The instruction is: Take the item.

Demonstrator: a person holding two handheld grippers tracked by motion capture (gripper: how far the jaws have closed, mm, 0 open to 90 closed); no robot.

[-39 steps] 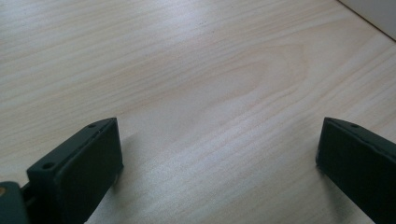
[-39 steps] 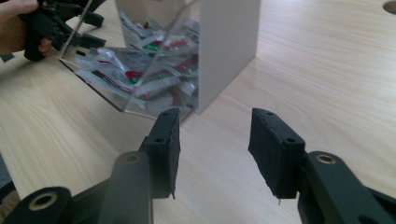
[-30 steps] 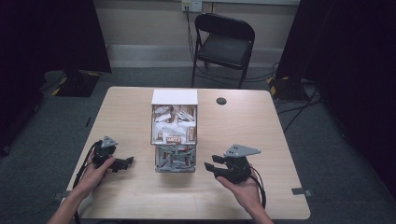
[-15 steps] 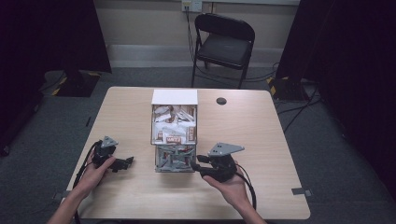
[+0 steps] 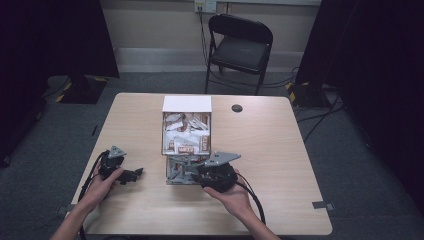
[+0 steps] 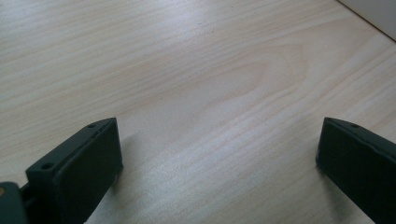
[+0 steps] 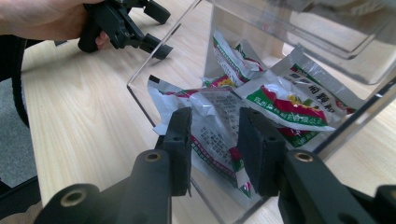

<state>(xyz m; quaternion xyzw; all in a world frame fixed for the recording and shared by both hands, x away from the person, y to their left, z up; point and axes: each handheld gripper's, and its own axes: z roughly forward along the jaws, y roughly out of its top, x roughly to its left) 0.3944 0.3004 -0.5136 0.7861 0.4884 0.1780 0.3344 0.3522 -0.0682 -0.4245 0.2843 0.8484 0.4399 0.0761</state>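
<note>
As seen, packet lengthwise between right claw

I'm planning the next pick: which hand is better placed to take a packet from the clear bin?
Right. Its tool already straddles a packet at the clear bin's mouth, jaws just closing. The left tool rests open on the table, apart from the bin.

table: light wood | on it: clear box, black disc
</note>
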